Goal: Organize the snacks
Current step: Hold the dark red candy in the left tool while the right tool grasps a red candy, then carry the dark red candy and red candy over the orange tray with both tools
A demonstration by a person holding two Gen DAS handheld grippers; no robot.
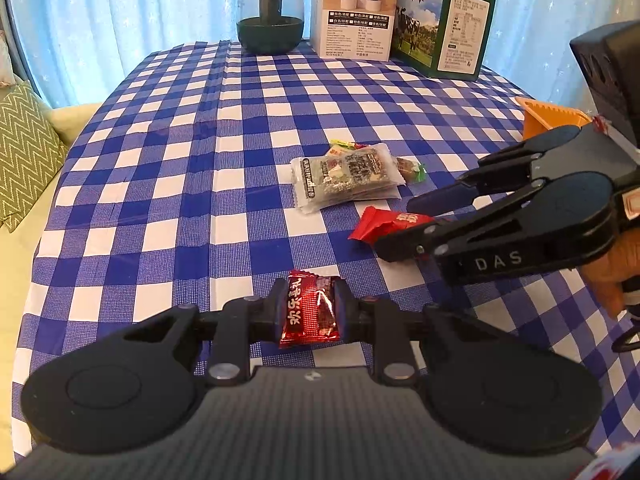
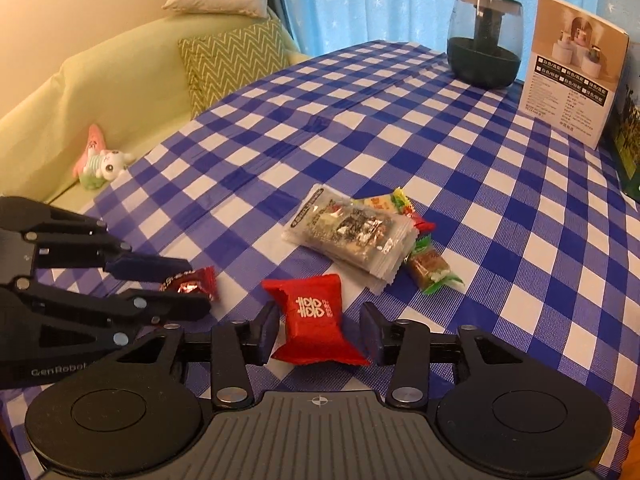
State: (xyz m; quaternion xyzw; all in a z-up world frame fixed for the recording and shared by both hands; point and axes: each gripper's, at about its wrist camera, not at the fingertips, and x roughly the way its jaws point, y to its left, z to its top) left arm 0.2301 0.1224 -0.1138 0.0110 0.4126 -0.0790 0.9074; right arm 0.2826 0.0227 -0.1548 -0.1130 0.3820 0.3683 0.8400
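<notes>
Left gripper (image 1: 308,312) is clamped on a dark red candy (image 1: 310,308), lifted just over the checked cloth (image 1: 180,160). Right gripper (image 2: 320,330) straddles the red packet (image 2: 316,320), jaws apart, pads not pressing; packet lies flat on the cloth. To do it well: centre the pads on the packet's body, not the crimped ends, then close. Grippers sit close together, so keep them from knocking. Clear packets (image 2: 352,236) lie just ahead; orange bin (image 1: 548,118) near the right edge. Open cloth to the left.
</notes>
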